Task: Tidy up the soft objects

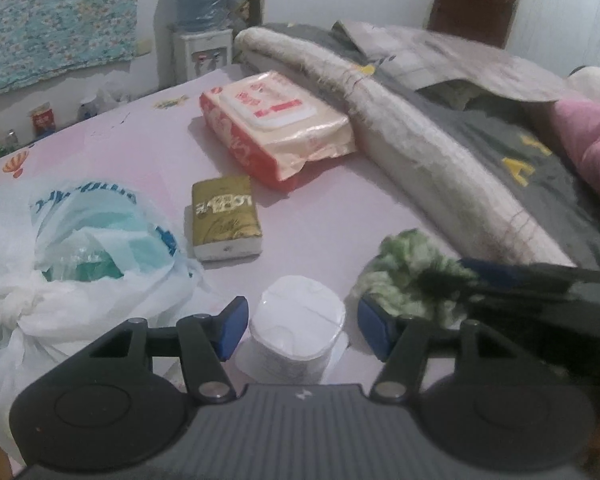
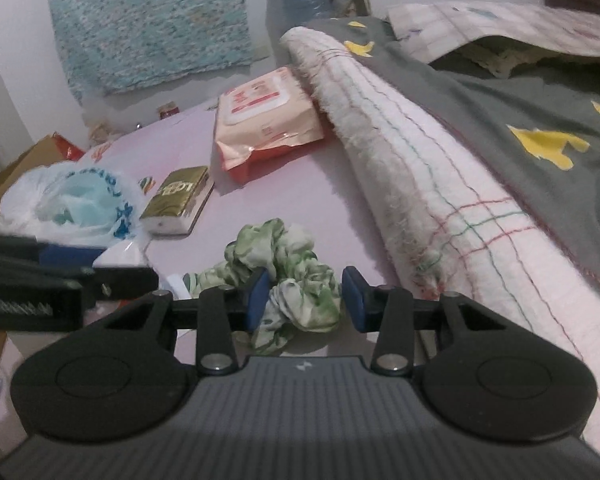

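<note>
Left gripper (image 1: 298, 328) partly open around a white pack of cotton pads (image 1: 298, 322) on the pink bed sheet (image 1: 320, 216), blue pads (image 1: 231, 327) just clear of it. Right gripper (image 2: 305, 298) partly open astride the green scrunchie (image 2: 288, 276), left pad touching cloth.

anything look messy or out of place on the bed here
The green and white cloth lies crumpled in a heap on the pink sheet, between the right tool's pads. The wipes pack sits askew, one corner tucked under the rolled blanket.
</note>
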Demonstrator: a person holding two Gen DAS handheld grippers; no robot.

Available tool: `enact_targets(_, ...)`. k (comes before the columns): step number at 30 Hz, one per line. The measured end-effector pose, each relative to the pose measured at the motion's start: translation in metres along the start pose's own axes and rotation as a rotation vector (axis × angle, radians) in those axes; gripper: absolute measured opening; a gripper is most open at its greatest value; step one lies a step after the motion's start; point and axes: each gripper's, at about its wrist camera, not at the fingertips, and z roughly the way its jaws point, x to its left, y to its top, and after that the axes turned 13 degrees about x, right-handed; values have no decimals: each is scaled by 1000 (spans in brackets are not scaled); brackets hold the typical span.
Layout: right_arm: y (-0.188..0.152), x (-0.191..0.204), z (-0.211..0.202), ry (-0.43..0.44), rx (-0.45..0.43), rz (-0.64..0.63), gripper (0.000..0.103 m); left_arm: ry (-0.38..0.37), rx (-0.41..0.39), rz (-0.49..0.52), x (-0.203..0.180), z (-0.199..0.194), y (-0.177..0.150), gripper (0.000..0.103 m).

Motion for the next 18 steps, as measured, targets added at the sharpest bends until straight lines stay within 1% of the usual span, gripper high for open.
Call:
enact_targets(1, 0, -4, -3, 30, 5, 22, 49, 4, 7, -5, 0, 2, 0, 60)
enact_targets(2, -2, -8, -7, 58, 4, 42, 55, 2, 12, -13, 2, 4, 0, 52)
enact_targets(3, -5, -11, -12, 72, -2, 55, 60, -5, 15, -21, 3, 5, 0, 53)
enact_targets(6, -15, -19, -31, 85, -37, 68, 64, -19, 10, -40, 8, 3, -3, 52)
enact_targets(8, -23, -24, -43, 132, -54, 84, 66, -33, 16, -57, 11, 1, -5, 51)
enact_targets(10, -30, -30, -52, 221, -57, 113, 68, -59, 25, -82, 15, -3, -8, 51)
enact_targets(11, -33, -33, -55, 278, -55, 132, 69, -79, 32, -98, 17, -6, -10, 51)
enact_targets(14, -41, -39, -55, 441, -28, 198, 70, -159, 46, -150, 25, -17, -17, 51)
enact_targets(15, -44, -42, -51, 510, -12, 230, 70, -188, 44, -165, 28, -23, -20, 51)
enact_targets(18, -47, -46, -42, 689, 9, 313, 72, -280, 20, -220, 38, -45, -29, 51)
